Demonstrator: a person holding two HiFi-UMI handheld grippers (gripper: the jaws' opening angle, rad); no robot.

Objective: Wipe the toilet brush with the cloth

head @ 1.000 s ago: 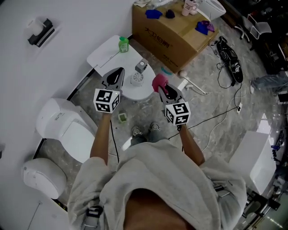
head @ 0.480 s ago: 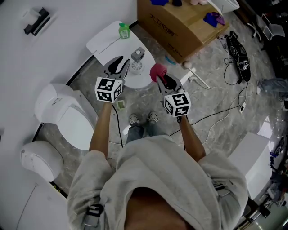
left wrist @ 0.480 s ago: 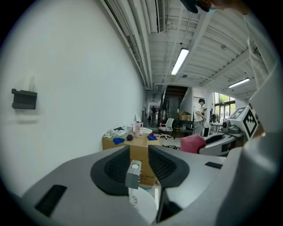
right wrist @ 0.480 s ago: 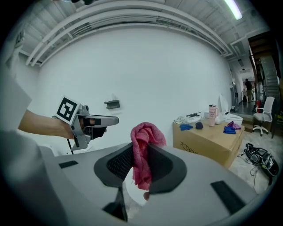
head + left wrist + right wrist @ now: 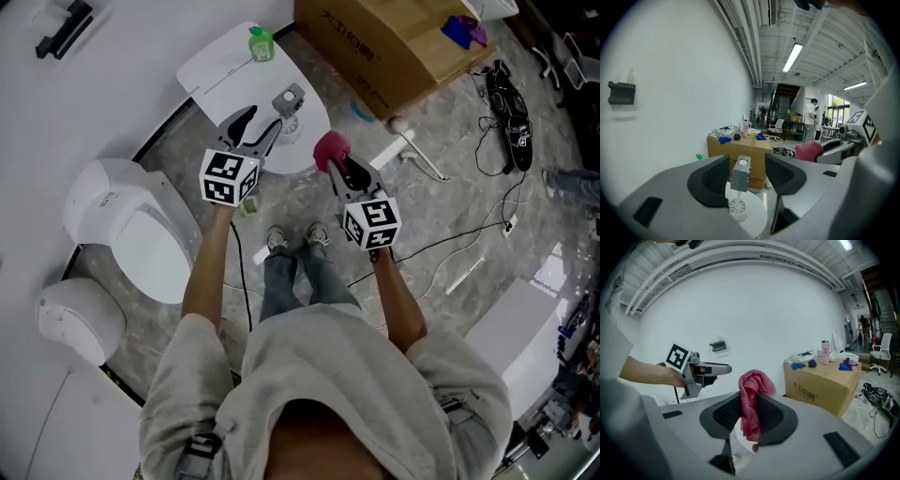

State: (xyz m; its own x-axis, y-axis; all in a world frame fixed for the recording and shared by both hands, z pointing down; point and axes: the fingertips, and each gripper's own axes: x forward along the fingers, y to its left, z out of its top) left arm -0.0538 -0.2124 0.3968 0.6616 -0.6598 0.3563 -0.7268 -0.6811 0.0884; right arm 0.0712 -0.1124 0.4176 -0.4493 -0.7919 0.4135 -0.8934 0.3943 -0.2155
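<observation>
Toilet (image 5: 136,239) crowds left; cardboard box (image 5: 398,47) blocks ahead.

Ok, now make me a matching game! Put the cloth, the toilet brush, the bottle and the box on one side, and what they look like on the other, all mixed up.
Things:
1. cloth
2. toilet brush
3. bottle
4. box

What they look like:
A. green
B. brown cardboard
C. pink, pinched in the right gripper
D. grey top, standing upright

Pairs: 1-C, 2-D, 3-A, 4-B
</observation>
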